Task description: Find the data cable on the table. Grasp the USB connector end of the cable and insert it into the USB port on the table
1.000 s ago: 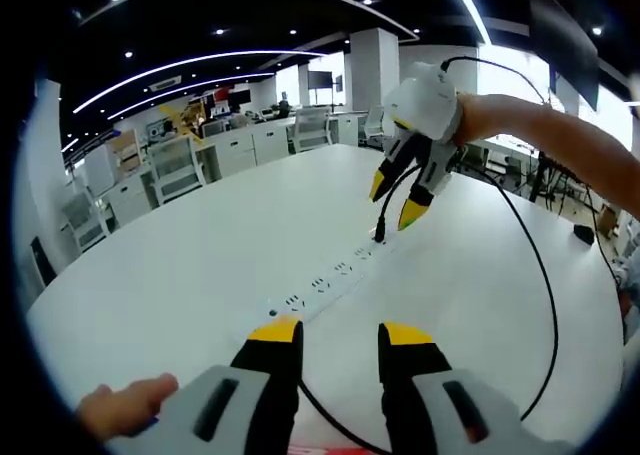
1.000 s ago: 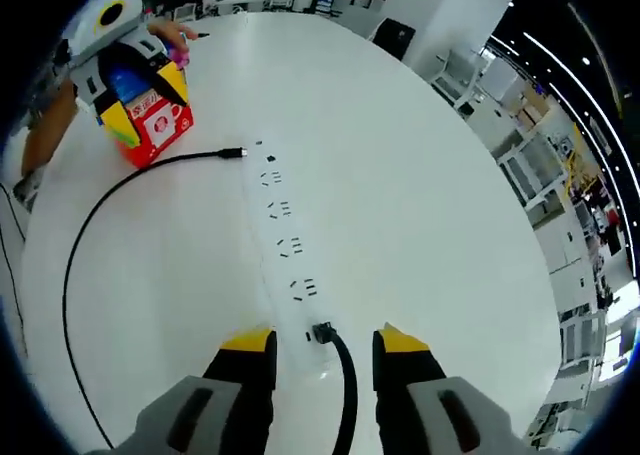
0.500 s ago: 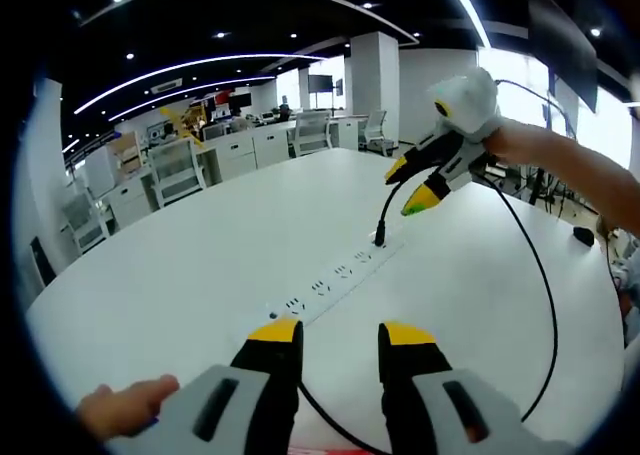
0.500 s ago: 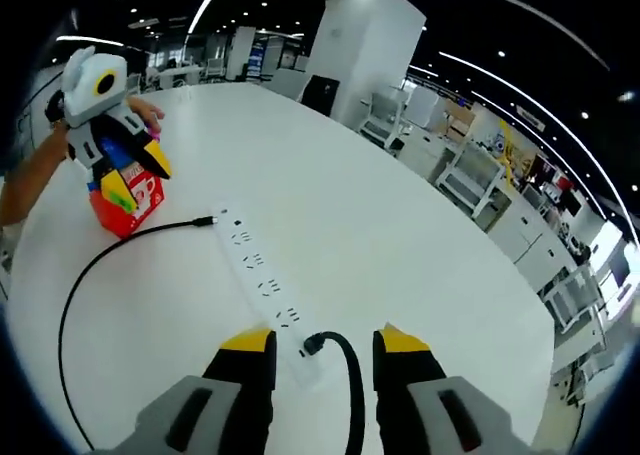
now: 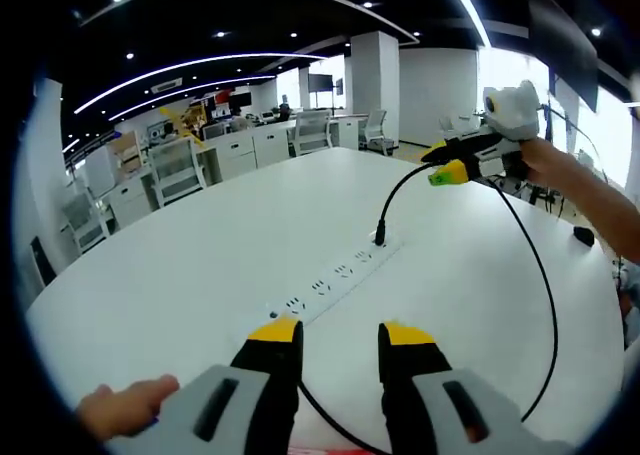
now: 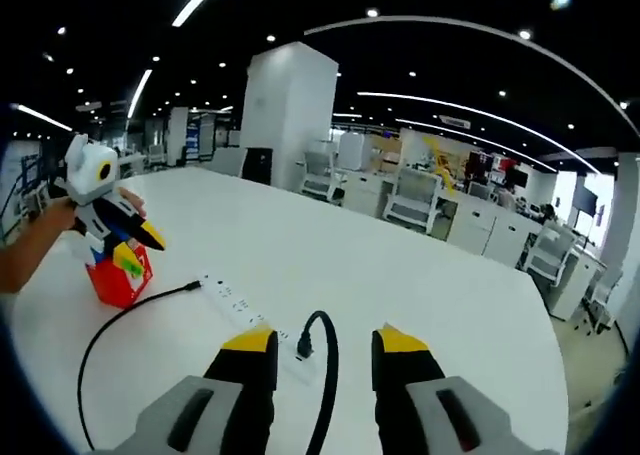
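A white power strip (image 5: 335, 275) lies across the table (image 5: 200, 265). A black data cable (image 6: 325, 375) rises between my right gripper's (image 6: 323, 340) open jaws and arches down to a plug (image 6: 303, 347) at the strip's (image 6: 245, 313) near end. In the left gripper view that plug (image 5: 380, 238) stands in the strip, and the right gripper (image 5: 445, 166) hovers above and beyond it. The cable's other connector (image 6: 192, 287) lies loose by the strip's far end. My left gripper (image 5: 340, 335) is open over the cable (image 5: 318, 415); it also appears as the left gripper (image 6: 135, 250) above a red box (image 6: 118, 283).
A hand (image 5: 125, 405) rests on the table beside my left gripper. The cable (image 5: 550, 315) loops wide over the table. A small dark object (image 5: 584, 234) sits near the table's edge. Office desks and chairs (image 5: 175, 165) stand beyond the table.
My right gripper has lifted and drawn back from the strip, and its view has tilted up toward the room. The cable now arches higher from the plug. The left gripper has not moved.
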Motion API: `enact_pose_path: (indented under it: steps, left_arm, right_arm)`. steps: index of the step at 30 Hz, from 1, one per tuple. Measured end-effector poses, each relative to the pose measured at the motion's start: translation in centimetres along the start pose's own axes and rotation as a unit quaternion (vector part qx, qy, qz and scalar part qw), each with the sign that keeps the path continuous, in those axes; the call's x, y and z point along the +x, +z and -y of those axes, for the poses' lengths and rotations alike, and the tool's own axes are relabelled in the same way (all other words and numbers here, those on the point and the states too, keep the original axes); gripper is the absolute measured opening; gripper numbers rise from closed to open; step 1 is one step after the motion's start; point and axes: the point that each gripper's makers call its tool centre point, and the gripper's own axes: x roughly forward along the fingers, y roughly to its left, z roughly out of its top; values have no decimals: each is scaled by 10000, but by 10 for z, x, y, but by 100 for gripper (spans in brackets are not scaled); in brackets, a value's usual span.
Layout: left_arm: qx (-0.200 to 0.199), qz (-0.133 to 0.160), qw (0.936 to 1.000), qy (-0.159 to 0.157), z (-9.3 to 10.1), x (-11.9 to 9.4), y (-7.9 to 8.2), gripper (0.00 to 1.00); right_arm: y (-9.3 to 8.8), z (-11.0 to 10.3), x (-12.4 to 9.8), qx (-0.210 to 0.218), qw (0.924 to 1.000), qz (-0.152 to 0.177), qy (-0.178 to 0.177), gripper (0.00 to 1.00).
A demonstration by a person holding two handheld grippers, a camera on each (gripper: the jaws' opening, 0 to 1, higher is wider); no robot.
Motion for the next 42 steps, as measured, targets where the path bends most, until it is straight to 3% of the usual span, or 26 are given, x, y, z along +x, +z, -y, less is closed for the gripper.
enact_pose_path:
  steps: [10,21,29,36,42]
  left_arm:
    - [-4,6,10000,1,0,1,0,30]
    - [3,7,10000,11,0,1,0,30]
    - [5,2,10000,11,0,0,0,30]
    - [7,14,10000,10,-4,3,3,30]
    - [11,29,10000,11,-8,5,6,30]
  right_arm:
    - [-16,-16,-37,-177,9993,184,-273,39]
    - [-44,-25,-101,66,9965,506,-662,38]
    - [-60,-54,-155,269,9949,770,-599,34]
    - [-73,-75,-188,391,9932,916,-611,36]
    - [-97,-100,-209,215,9943,758,-720,34]
